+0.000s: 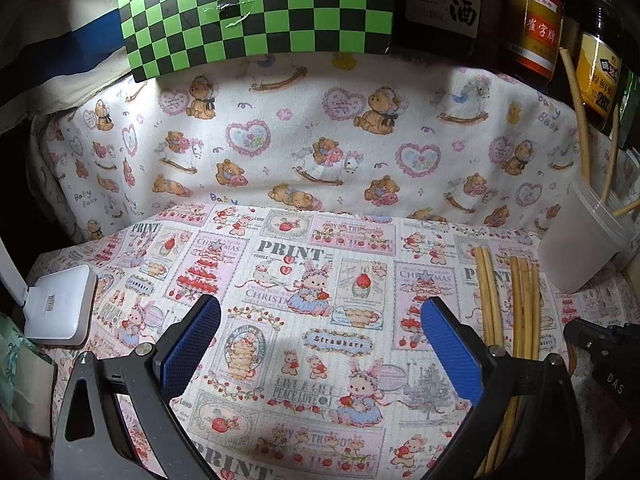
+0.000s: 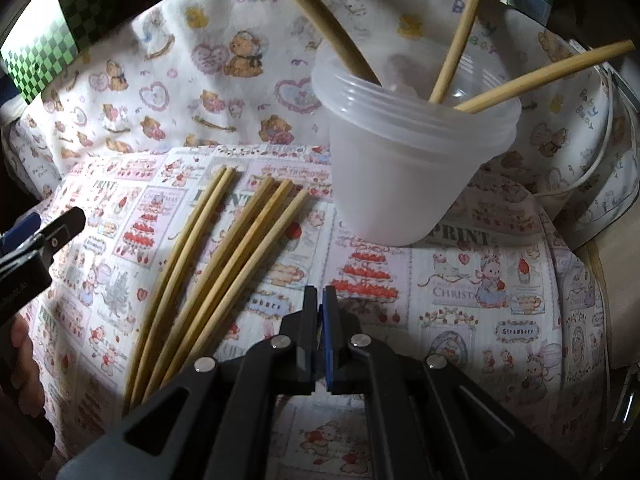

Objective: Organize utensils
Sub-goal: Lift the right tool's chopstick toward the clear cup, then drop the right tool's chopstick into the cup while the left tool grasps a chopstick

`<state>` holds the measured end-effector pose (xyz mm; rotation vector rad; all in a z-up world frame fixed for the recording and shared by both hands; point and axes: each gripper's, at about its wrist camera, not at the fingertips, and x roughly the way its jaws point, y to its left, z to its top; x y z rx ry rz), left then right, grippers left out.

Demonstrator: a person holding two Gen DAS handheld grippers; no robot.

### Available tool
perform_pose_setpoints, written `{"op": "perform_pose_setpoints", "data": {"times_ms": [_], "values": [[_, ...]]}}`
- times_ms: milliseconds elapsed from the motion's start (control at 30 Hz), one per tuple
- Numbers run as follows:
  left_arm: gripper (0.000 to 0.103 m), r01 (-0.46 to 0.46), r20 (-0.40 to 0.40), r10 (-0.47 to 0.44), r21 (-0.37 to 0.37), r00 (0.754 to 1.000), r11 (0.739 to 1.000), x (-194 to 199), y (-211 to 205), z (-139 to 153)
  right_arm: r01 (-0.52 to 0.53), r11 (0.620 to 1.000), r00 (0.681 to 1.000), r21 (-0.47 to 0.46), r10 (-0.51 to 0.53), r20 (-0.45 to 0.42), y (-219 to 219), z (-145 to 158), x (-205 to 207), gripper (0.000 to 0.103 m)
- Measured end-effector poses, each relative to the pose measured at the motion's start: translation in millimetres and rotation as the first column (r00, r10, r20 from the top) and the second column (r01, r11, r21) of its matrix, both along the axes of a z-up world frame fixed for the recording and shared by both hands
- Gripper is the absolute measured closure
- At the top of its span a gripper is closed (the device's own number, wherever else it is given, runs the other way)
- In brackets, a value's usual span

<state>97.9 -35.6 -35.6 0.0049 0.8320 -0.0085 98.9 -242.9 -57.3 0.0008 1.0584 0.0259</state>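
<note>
Several wooden chopsticks (image 2: pixel 224 256) lie side by side on the printed cloth (image 2: pixel 440 280), left of a translucent plastic cup (image 2: pixel 404 176) that holds three chopsticks (image 2: pixel 460 40) upright. My right gripper (image 2: pixel 320 300) is shut and empty, hovering just right of the loose chopsticks and in front of the cup. My left gripper (image 1: pixel 320 320) is open and empty over the cloth; the loose chopsticks (image 1: pixel 508 300) lie just to its right, and the cup (image 1: pixel 584 236) is at the far right. The left gripper's tip shows in the right wrist view (image 2: pixel 60 224).
A green checkered box (image 1: pixel 256 12) and dark sauce bottles (image 1: pixel 532 20) stand at the back. A white device (image 1: pixel 60 304) sits at the left on the cloth. A bear-print cloth (image 1: pixel 320 140) covers the back. A white cable (image 2: pixel 600 152) runs at the right.
</note>
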Motion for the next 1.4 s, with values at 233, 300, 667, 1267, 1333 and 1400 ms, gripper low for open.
{"op": "perform_pose_setpoints", "data": {"times_ms": [233, 300, 667, 1267, 1333, 1400], "values": [[0.004, 0.009, -0.012, -0.009, 0.015, 1.000, 1.000, 0, -3, -3, 0.005, 0.998, 1.000, -0.067, -0.005, -0.004, 5, -4, -1, 0.101], [0.004, 0.012, -0.013, -0.012, 0.024, 1.000, 1.000, 1, -4, -6, 0.010, 0.999, 1.000, -0.054, -0.010, -0.004, 2, -3, -2, 0.101], [0.028, 0.180, -0.075, -0.189, -0.108, 0.979, 0.978, 11, -30, -6, 0.033, 0.991, 0.967, 0.131, -0.064, 0.245, -25, 37, -19, 0.102], [0.076, 0.222, -0.186, -0.229, -0.060, 0.955, 0.973, 78, -126, -25, 0.077, 0.980, 0.925, 0.181, -0.138, 0.354, -48, 52, -24, 0.102], [0.080, 0.225, -0.190, -0.230, -0.048, 0.954, 0.973, 78, -127, -24, 0.075, 0.982, 0.924, 0.176, -0.135, 0.357, -46, 52, -26, 0.102], [0.083, 0.229, -0.197, -0.233, -0.043, 0.952, 0.972, 78, -129, -21, 0.074, 0.981, 0.924, 0.180, -0.135, 0.357, -45, 52, -26, 0.102]]}}
